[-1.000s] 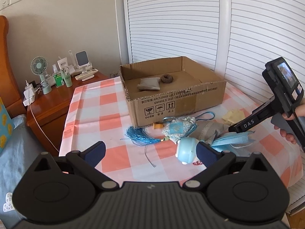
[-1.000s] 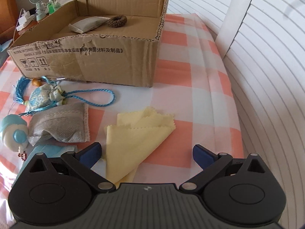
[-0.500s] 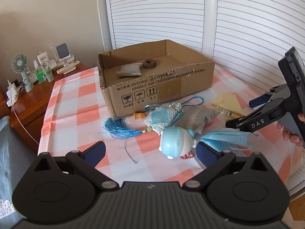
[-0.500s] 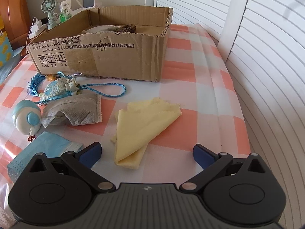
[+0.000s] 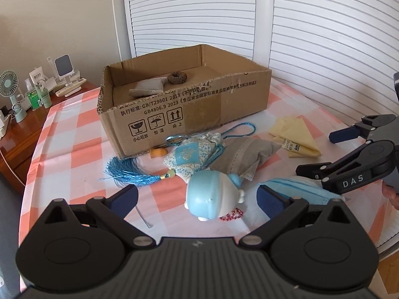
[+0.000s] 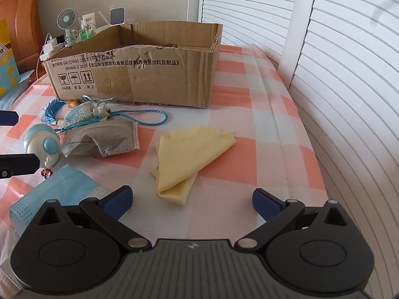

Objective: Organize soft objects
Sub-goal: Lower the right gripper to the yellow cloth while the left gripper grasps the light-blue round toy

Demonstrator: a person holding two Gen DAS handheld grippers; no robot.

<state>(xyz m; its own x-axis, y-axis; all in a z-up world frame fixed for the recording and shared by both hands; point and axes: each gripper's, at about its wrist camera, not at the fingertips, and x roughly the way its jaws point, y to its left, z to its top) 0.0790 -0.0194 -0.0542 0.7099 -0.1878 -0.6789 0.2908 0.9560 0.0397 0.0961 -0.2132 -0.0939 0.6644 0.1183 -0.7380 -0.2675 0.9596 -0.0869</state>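
A cardboard box (image 5: 189,114) stands on the checked tablecloth, holding a grey sachet (image 5: 147,88) and a brown scrunchie (image 5: 177,77). In front lie a blue tassel pouch (image 5: 185,155), a grey sachet (image 5: 243,155), a blue-white plush toy (image 5: 212,196), a blue face mask (image 5: 296,189) and a yellow cloth (image 6: 192,154). My left gripper (image 5: 198,196) is open, the toy between its fingers. My right gripper (image 6: 192,201) is open, just short of the yellow cloth; it also shows in the left wrist view (image 5: 321,154).
A wooden side table (image 5: 22,129) at the far left carries a small fan (image 5: 10,94), bottles and a phone stand. White louvred doors (image 5: 324,37) run behind and along the right of the table. The table edge is close on the right (image 6: 316,179).
Both grippers have lowered and drawn nearer the objects. The left has swung right so the toy sits between its fingers. The right now looks at the box from lower down.
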